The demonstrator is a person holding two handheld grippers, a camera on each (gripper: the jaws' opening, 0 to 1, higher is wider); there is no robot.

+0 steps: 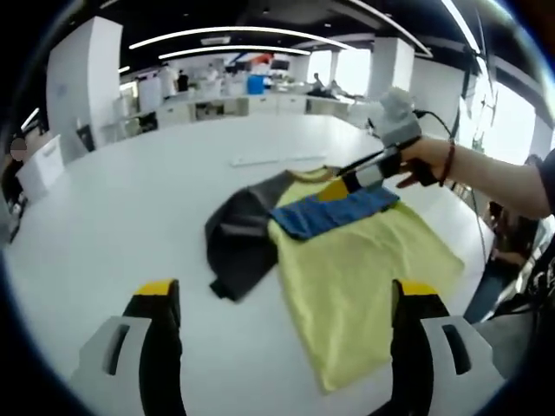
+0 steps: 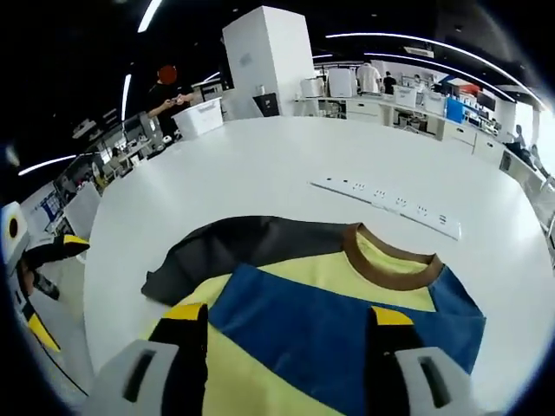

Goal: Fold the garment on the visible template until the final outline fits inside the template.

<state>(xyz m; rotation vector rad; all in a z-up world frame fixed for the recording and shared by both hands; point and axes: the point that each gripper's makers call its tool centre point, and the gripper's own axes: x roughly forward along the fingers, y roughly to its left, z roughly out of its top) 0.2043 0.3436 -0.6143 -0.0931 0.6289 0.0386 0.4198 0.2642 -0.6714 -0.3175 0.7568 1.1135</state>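
Note:
A yellow T-shirt (image 1: 360, 277) with a brown collar (image 2: 390, 260) lies on the white table (image 1: 130, 208), partly over a dark grey template (image 1: 238, 243). A blue sleeve (image 1: 334, 212) is folded across its chest. My left gripper (image 1: 289, 295) stands open at the near side, its jaws wide apart above the shirt's lower edge, holding nothing. A hand holds my right gripper (image 1: 347, 180) at the far side, by the blue sleeve. In the right gripper view the right gripper (image 2: 290, 316) is open over the blue sleeve (image 2: 338, 334), with the template (image 2: 251, 238) beyond.
A white power strip (image 2: 390, 204) lies on the table beyond the collar, also seen as the power strip (image 1: 277, 159). The person's forearm (image 1: 494, 178) reaches in from the right. Desks, bins and people stand far back. The table edge (image 2: 95, 260) curves at the left.

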